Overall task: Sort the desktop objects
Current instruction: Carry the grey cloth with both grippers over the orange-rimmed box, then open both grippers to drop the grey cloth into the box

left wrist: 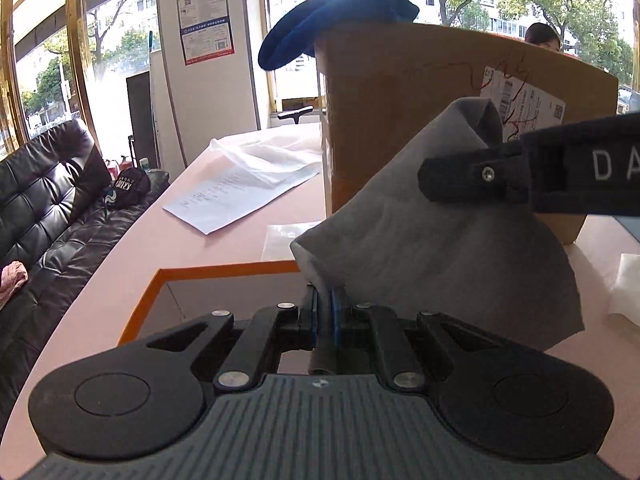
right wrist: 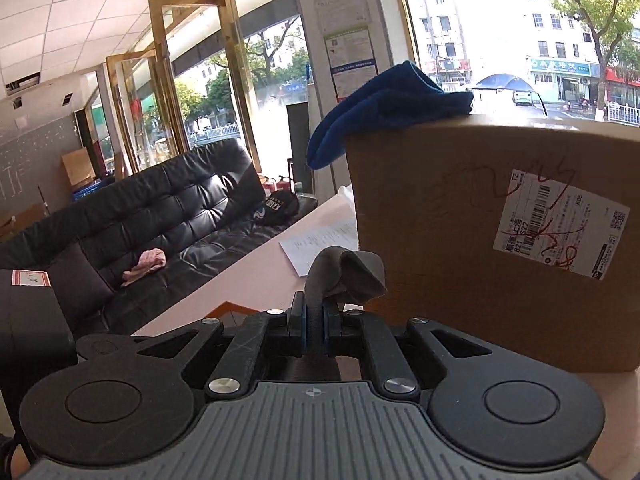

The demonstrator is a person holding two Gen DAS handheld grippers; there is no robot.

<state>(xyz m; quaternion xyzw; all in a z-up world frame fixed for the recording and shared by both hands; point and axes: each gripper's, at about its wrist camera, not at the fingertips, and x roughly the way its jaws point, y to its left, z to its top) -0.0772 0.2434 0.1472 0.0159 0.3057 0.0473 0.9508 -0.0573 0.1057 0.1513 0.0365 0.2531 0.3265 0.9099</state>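
Note:
A grey cloth hangs in the air in front of a cardboard box, stretched between both grippers. My left gripper is shut on its lower left corner. My right gripper is shut on another corner of the grey cloth; its finger also shows in the left wrist view, clamped on the cloth's upper right part. A dark blue towel lies on top of the box and hangs over its left edge; it also shows in the right wrist view on the cardboard box.
The pink table has an orange-edged cut-out near me. A printed sheet and white plastic film lie to the left of the box. A black sofa with a pink rag stands beyond the table's left edge.

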